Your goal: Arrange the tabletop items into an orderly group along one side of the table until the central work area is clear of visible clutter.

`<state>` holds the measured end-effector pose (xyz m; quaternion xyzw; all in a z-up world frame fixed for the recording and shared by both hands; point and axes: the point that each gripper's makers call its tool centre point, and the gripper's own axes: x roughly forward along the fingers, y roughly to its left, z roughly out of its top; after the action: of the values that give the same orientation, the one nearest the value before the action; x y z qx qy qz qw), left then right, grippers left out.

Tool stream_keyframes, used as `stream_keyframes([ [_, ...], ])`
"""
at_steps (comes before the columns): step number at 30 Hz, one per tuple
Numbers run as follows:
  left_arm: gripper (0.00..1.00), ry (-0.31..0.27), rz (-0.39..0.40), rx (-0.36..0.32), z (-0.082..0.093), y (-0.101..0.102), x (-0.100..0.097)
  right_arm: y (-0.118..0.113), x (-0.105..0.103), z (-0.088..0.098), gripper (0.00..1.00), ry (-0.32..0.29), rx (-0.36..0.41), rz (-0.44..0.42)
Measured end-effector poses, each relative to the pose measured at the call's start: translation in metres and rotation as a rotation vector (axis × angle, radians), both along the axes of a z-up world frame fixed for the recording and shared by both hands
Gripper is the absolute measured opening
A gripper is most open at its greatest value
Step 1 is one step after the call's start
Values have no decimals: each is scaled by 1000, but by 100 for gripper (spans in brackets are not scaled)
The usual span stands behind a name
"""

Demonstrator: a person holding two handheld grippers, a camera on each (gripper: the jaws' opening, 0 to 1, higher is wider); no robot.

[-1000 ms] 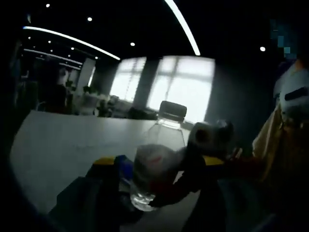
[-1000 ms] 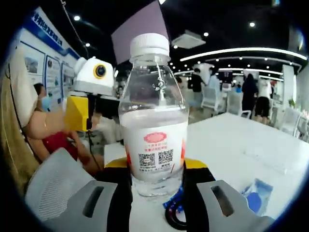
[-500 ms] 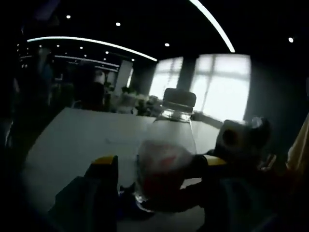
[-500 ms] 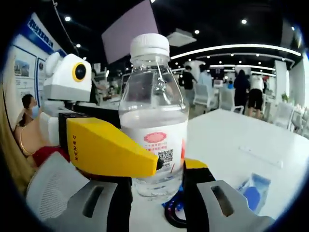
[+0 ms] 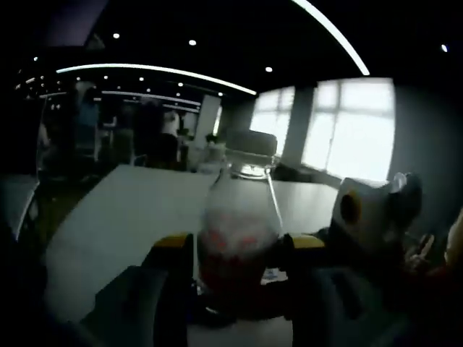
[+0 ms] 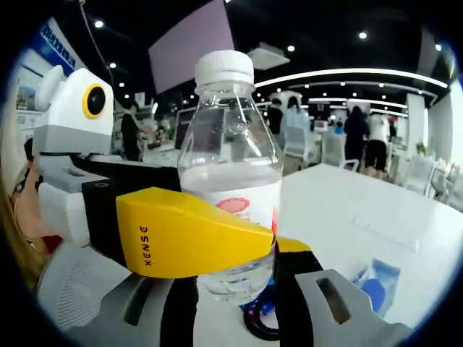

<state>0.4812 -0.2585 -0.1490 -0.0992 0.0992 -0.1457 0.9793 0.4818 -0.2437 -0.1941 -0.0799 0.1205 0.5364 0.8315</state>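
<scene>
A clear water bottle (image 6: 230,173) with a white cap and red-and-white label is seen standing upright on the white table (image 6: 362,217), at 12 o'clock from the right gripper (image 6: 235,271), whose dark yellow-tipped jaws are closed against its lower body. In the left gripper view the same bottle (image 5: 239,231) is framed between the jaws of the left gripper (image 5: 235,249), which are set narrowly at either side of it; whether they press on it cannot be told in the dim light. The left gripper (image 6: 188,235) is shown entering the right gripper view from 9 o'clock, its yellow jaw lying across the bottle's label. Half a second earlier that jaw reached only the label's edge; it has since been pushed further across. A blue packet (image 6: 376,285) lies on the table at 4 o'clock.
</scene>
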Motion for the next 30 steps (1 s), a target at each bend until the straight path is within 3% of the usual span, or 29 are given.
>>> stream_keyframes([
  [7,40,56,12,26,-9,2,-1,0,-1,-3,39,-11,-27,-13],
  [22,36,26,32,90,-6,3,-1,1,-1,-1,41,-4,-17,-12],
  [28,35,2,62,66,-1,7,0,3,-2,3,42,0,5,2],
  [30,35,9,85,36,0,11,0,5,-2,6,42,-40,5,12],
])
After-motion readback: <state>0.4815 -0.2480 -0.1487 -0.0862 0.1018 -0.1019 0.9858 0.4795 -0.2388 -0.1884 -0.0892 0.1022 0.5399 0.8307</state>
